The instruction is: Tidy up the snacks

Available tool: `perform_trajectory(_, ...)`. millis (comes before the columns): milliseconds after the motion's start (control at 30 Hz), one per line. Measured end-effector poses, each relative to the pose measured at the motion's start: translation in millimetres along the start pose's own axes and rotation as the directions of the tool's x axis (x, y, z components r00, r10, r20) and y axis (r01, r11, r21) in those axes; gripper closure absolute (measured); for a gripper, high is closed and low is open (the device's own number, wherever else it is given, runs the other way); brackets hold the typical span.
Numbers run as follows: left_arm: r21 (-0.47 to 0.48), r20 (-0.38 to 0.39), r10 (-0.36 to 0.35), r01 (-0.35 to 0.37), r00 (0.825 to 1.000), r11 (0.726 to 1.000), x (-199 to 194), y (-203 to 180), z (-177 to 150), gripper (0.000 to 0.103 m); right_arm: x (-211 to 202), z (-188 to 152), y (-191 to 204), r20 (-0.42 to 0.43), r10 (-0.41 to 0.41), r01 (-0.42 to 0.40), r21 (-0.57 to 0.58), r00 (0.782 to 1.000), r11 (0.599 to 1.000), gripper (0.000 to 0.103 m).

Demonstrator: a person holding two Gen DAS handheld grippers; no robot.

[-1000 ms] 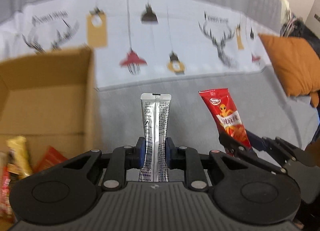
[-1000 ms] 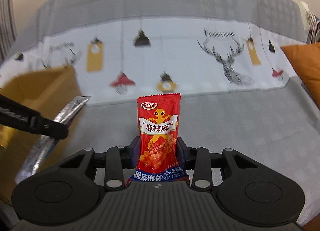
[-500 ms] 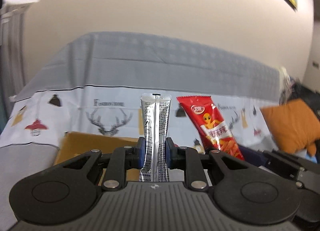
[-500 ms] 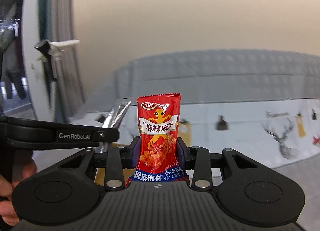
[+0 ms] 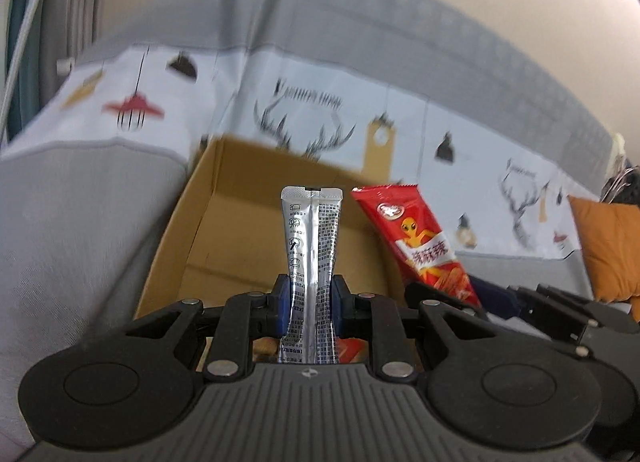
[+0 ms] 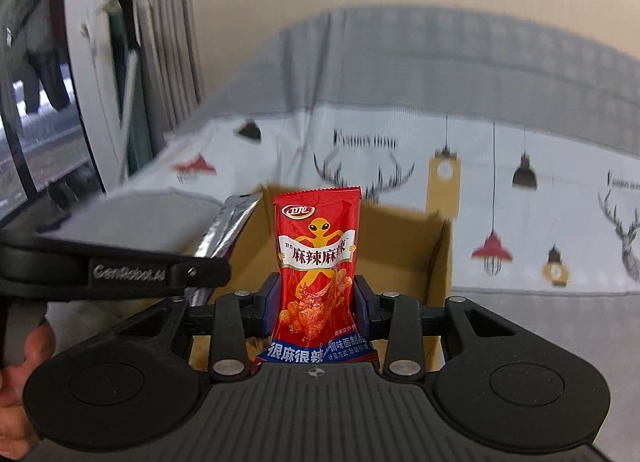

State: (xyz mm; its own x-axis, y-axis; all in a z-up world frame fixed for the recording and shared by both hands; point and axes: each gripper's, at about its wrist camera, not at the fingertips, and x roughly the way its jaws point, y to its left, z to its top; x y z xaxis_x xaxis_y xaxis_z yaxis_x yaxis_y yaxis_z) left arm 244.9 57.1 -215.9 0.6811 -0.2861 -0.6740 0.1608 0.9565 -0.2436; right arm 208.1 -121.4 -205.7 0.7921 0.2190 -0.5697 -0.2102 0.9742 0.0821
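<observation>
Both pinched shut: left gripper (image 5: pixel 310 302) w/ silver sachet (image 5: pixel 311 258), right gripper (image 6: pixel 316 302) w/ red packet (image 6: pixel 318 262), over cardboard box (image 5: pixel 224 222).

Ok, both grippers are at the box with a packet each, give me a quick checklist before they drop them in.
1. Left gripper clamped on the silver packet: ok, pads pinch its lower half.
2. Right gripper clamped on the red packet: ok, held upright.
3. Box open on top: ok, no flaps over the opening.
4. Room in the box: cannot tell, the grippers hide most of the floor; a few snacks show low down.
5. Packets over the opening: cannot tell, they line up with it in both views, but height and depth are unclear.
6. Grippers apart from each other: ok, side by side, not touching.
</observation>
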Motion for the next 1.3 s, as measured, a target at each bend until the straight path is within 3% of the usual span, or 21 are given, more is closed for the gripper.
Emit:
perform_trajectory(333, 0.006, -0.157, 0.016, -0.015, 0.988, 1.000, 76.1, 22.8, -32.3, 0.080, 68.9, -28.8, 1.1, -0.153, -0.032, 0.033, 0.003, 0.988, 0.999, 0.064)
perform_trajectory(533, -0.008, -0.152, 0.051, -0.053, 0.987, 0.999, 77.5, 29.5, -35.8, 0.075, 82.5, -44.5, -5.8, -0.198, -0.034, 0.040, 0.023, 0.980, 0.999, 0.059)
perform_trajectory(567, -0.014, -0.138, 0.061, -0.063, 0.989, 0.998, 72.5, 29.9, -34.3, 0.070, 81.0, -44.8, -6.6, -0.191, -0.047, 0.054, 0.031, 0.980, 0.998, 0.052)
perform_trajectory(633, -0.010, -0.128, 0.096, -0.098, 0.987, 0.995, 59.5, 25.8, -29.8, 0.036, 74.9, -44.0, -6.4, -0.180, -0.065, 0.072, 0.033, 0.982, 0.997, 0.045)
perform_trajectory(700, -0.013, -0.092, 0.134, -0.136, 0.987, 0.991, 42.5, 21.8, -27.1, 0.015, 65.1, -42.7, -5.2, -0.168, -0.076, 0.081, 0.026, 0.983, 0.996, 0.042)
perform_trajectory(867, -0.008, -0.073, 0.121, -0.122, 0.990, 0.992, -0.9, 7.5, -28.6, 0.012, 33.7, -39.5, 2.3, -0.174, -0.052, 0.056, 0.017, 0.983, 0.998, 0.041)
perform_trajectory(1000, 0.019, -0.069, 0.096, -0.095, 0.993, 0.995, -36.9, -12.5, -35.0, 0.008, -3.9, -34.1, 7.1, -0.153, -0.009, 0.017, 0.053, 0.988, 0.998, 0.029)
perform_trajectory(1100, 0.027, -0.057, 0.104, -0.102, 0.993, 0.994, -63.6, -25.7, -39.8, 0.008, -32.0, -31.3, 14.1, -0.145, 0.003, 0.003, 0.043, 0.989, 0.999, 0.029)
perform_trajectory(1300, 0.086, -0.002, 0.209, -0.209, 0.978, 0.974, -122.1, -61.0, -40.6, 0.000, -85.9, -25.7, 10.8, -0.136, 0.029, -0.011, 0.136, 0.990, 0.991, 0.018)
